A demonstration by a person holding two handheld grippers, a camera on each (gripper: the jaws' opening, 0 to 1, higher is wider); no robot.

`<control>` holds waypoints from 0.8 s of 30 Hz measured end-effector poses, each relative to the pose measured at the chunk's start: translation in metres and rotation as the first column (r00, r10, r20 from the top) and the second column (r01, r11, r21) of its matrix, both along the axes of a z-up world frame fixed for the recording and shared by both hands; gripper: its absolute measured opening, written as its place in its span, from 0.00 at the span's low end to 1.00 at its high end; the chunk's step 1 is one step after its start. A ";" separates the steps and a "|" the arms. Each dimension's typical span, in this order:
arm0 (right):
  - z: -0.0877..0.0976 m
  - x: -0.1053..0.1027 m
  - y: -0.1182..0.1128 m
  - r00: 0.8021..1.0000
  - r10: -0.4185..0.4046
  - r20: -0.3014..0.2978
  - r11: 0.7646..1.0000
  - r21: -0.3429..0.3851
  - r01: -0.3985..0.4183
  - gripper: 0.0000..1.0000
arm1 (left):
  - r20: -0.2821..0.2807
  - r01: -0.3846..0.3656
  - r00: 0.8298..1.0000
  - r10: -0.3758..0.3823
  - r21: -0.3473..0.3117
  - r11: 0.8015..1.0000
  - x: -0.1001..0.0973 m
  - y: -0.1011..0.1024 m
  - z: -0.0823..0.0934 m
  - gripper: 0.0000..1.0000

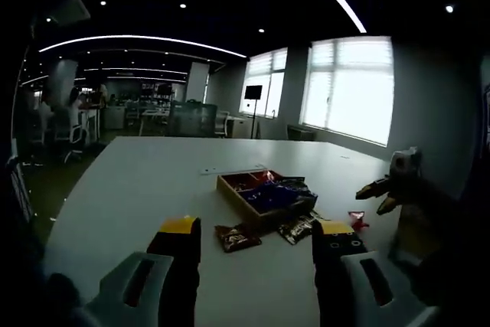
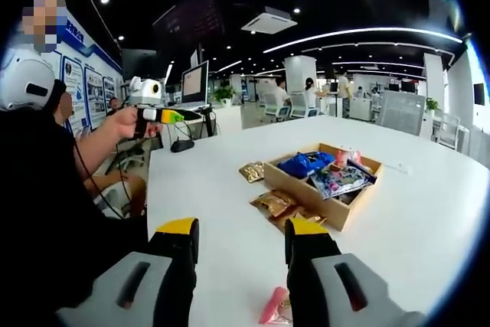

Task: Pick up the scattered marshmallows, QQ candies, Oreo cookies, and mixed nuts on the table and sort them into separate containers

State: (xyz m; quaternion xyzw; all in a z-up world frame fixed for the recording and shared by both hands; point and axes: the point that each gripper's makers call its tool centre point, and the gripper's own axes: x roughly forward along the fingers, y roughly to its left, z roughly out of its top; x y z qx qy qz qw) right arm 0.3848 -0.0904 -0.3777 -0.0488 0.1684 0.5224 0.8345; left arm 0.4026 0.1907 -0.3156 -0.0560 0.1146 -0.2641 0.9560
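In the left gripper view my left gripper point(image 1: 256, 227) stands open above the white table point(image 1: 145, 181), nothing between its jaws. Ahead lies a wooden box point(image 1: 241, 203) holding several snack packets. Two dark packets point(image 1: 237, 237) point(image 1: 298, 227) lie on the table in front of it, and a small red candy point(image 1: 357, 220) lies to their right. In the right gripper view my right gripper point(image 2: 241, 227) is open and empty too. A pink candy point(image 2: 274, 305) lies by its right jaw. The wooden box point(image 2: 306, 193) holds a blue packet point(image 2: 305, 164); gold packets point(image 2: 251, 171) point(image 2: 276, 203) lie beside it.
The right gripper point(image 1: 377, 195) enters the left gripper view at the right, beyond the red candy. A person in dark clothes point(image 2: 46, 189) at the left of the right gripper view holds the left gripper point(image 2: 164, 116) out over the table's edge. Office desks and chairs stand behind.
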 end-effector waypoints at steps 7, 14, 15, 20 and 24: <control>0.001 0.002 0.000 1.000 -0.006 0.004 1.000 -0.002 0.006 0.42 | 0.022 -0.014 1.000 0.014 -0.008 1.000 -0.006 0.008 0.003 0.63; 0.000 0.006 -0.006 1.000 -0.023 0.005 1.000 -0.001 0.023 0.42 | 0.023 -0.008 1.000 0.007 0.016 1.000 -0.019 0.009 -0.002 0.63; 0.000 0.006 -0.007 1.000 -0.024 0.005 1.000 -0.001 0.024 0.42 | 0.022 -0.008 1.000 0.007 0.019 1.000 -0.021 0.009 -0.003 0.63; -0.003 0.010 -0.010 0.999 -0.033 0.001 0.999 0.003 0.033 0.42 | 0.016 -0.002 1.000 0.001 0.021 1.000 -0.034 0.007 -0.005 0.63; -0.004 0.011 -0.010 0.999 -0.034 -0.002 0.999 0.004 0.034 0.42 | 0.012 -0.007 1.000 0.007 0.013 1.000 -0.042 0.007 -0.009 0.63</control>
